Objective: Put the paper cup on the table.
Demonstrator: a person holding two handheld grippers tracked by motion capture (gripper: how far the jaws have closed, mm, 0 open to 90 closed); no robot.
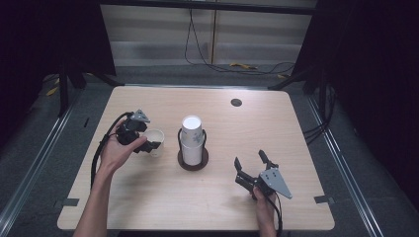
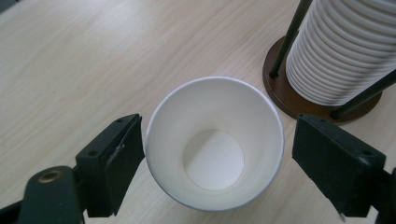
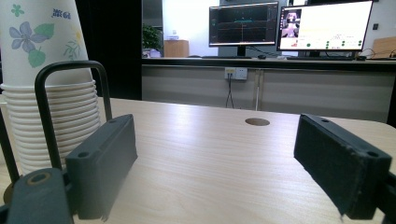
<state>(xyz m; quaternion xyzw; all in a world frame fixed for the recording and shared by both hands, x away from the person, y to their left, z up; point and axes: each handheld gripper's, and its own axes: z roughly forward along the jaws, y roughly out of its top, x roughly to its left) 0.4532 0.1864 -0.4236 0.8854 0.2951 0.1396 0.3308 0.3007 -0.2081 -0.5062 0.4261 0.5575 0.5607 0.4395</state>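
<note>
Your left gripper (image 1: 148, 146) sits toward the left of the counter (image 1: 276, 128), with its jaws spread wide to either side of a single paper cup (image 1: 154, 141). In the left gripper view one pad looks to be at the cup's (image 2: 215, 142) rim or just beside it, and the other stands clear with bare wood showing between, so nothing is pinched. The cup stands upright on its base, long axis vertical, mouth open to the ceiling. It is plain white paper, tapering from a thin rolled rim down to a small round bottom, smooth and matte inside.

Just to the right of that gripper, near the cup but apart from it, is the cup stack (image 1: 191, 139): many white cups nested mouth down, their rolled rims forming tight ridges, standing in a holder (image 1: 192, 163) with a round dark brown base and thin black wire loops. The topmost cup carries a printed flower in pale blue with green leaves, and a few small blue characters too small to read.

Farther right and nearer to you, your right gripper (image 1: 253, 162) rests low on the pale wood-grain counter, jaws wide apart with only bare surface between them. The stack (image 3: 49, 93) stands ahead and to the left of its jaws. A small dark round grommet (image 1: 236, 102) lies well beyond it.
</note>
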